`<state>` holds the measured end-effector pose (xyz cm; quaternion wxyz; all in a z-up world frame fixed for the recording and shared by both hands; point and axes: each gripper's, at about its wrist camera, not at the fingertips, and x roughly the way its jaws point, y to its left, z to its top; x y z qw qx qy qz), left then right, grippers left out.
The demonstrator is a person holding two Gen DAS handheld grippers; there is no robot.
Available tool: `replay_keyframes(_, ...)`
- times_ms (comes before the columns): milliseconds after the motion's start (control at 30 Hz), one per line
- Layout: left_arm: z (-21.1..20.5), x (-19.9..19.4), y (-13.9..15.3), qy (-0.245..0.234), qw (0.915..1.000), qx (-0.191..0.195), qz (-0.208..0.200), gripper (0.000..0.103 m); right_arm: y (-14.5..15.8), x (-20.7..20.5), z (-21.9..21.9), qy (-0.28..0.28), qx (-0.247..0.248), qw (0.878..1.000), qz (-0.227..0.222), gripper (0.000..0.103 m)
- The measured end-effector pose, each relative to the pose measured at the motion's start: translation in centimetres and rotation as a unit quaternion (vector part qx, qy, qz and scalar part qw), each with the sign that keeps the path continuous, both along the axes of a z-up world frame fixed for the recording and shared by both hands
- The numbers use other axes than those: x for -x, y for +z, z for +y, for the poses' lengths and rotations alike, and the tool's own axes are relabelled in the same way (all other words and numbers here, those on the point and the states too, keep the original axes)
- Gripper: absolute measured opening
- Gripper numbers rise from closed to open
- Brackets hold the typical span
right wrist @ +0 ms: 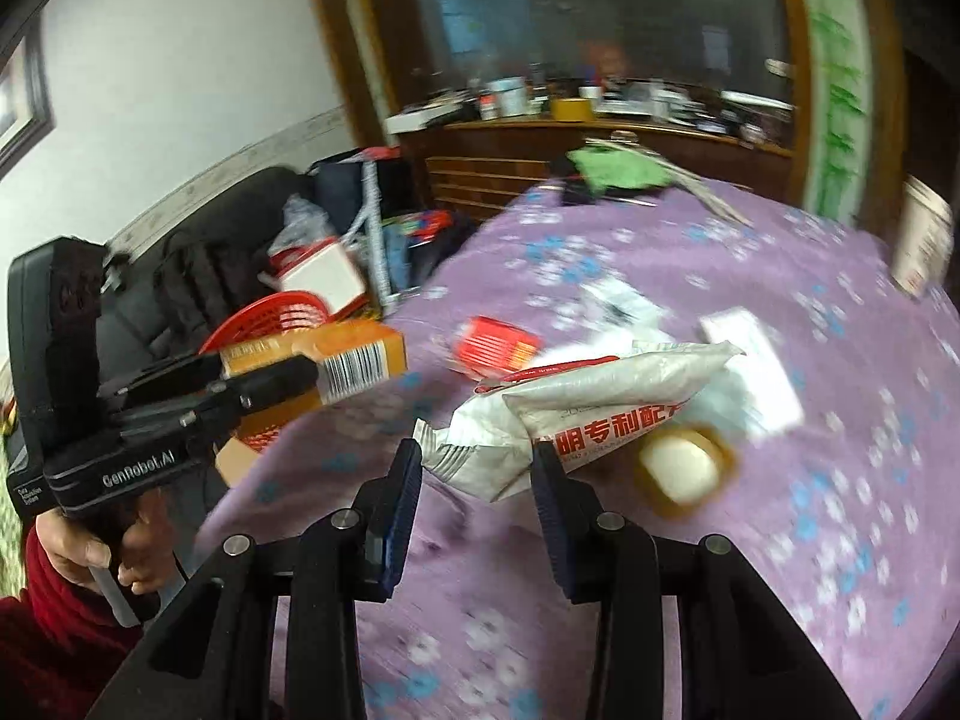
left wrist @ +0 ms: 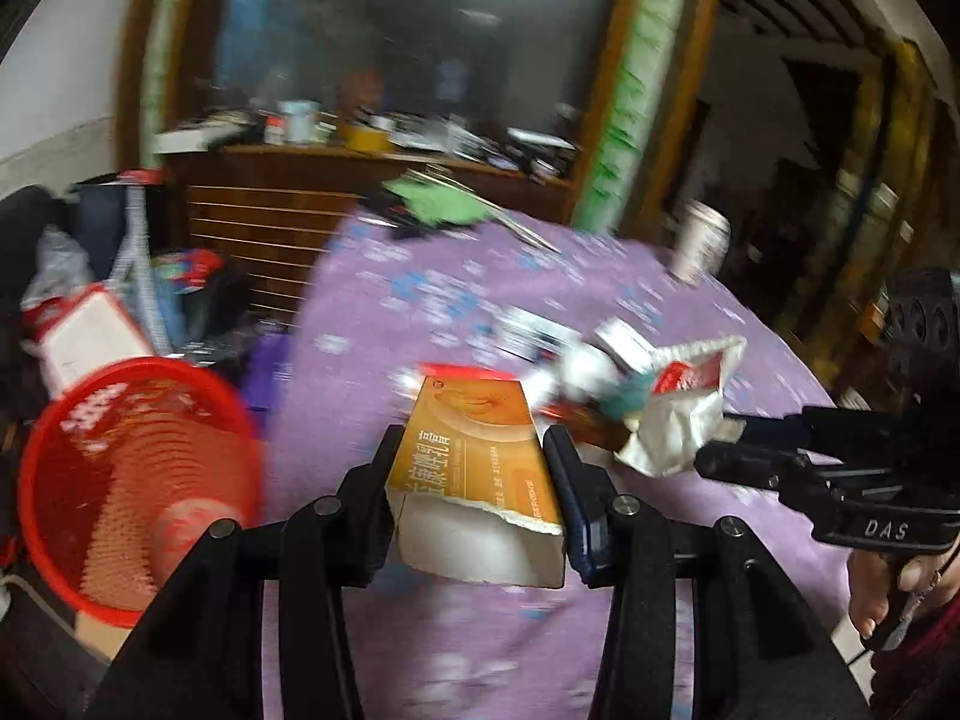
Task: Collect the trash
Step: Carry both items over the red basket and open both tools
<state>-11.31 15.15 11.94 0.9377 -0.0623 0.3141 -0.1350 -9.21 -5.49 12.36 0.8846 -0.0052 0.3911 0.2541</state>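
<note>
Left wrist view: we have the orange carton (left wrist: 474,468) clamped between the pads of our left gripper (left wrist: 474,450), lifted clear of the purple flowered tablecloth (left wrist: 420,300). Its long axis runs straight out along the fingers, the torn open end toward the camera and the closed end pointing away and a little down toward the table. The red mesh basket (left wrist: 138,480) sits low at the left, beside the table edge, apart from the carton.

From the right wrist view, our right gripper (right wrist: 477,462) is closed on the crumpled white wrapper (right wrist: 570,414), which is also off the cloth. The wrapper's long axis slants up and to the right, away from the fingers, with its crimped end between the pads. Just past it on the cloth lie a white-capped amber bottle (right wrist: 684,468), a red packet (right wrist: 498,342) and white paper scraps (right wrist: 756,360), all blurred.

Both grippers tilt downward over the table. Each is borne on a pistol-style handle; our left hand (right wrist: 102,552), sleeve red, wraps the handle at the lower left of that view, and our right hand (left wrist: 888,594) shows at the right edge of the first.
</note>
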Motion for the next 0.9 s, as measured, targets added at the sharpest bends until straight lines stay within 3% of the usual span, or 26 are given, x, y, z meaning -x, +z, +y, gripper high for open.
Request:
replay_keyframes(167,6.8,0.6,-0.1,0.098,0.9948,-0.028,-0.002,0.045,0.6,-1.7,7.8,0.084,0.004,0.996,0.007,0.041)
replay_keyframes(333,13.1,0.1,-1.5,0.171,0.985,-0.02,0.014,0.045,0.3,-4.0,16.5,0.148,0.004,0.989,0.019,0.041)
replay_keyframes(533,17.1,-1.0,-4.1,0.197,0.9793,-0.011,0.045,0.045,-1.9,-7.1,23.9,0.176,0.037,0.983,0.031,0.043)
replay_keyframes(600,17.8,-1.4,-4.9,0.201,0.9781,-0.011,0.053,0.046,-3.0,-8.2,25.5,0.182,0.046,0.981,0.041,0.044)
replay_keyframes(667,18.2,-1.3,-5.2,0.202,0.9777,-0.014,0.054,0.062,-3.5,-8.8,26.5,0.185,0.05,0.981,0.042,0.052)
replay_keyframes(733,18.5,-1.2,-5.1,0.205,0.9772,-0.02,0.05,0.072,-3.6,-9.4,26.8,0.181,0.046,0.982,0.041,0.073)
replay_keyframes(900,18.5,-0.9,-5.0,0.209,0.9767,-0.021,0.044,0.073,-2.5,-9.3,25.2,0.167,0.022,0.985,0.029,0.075)
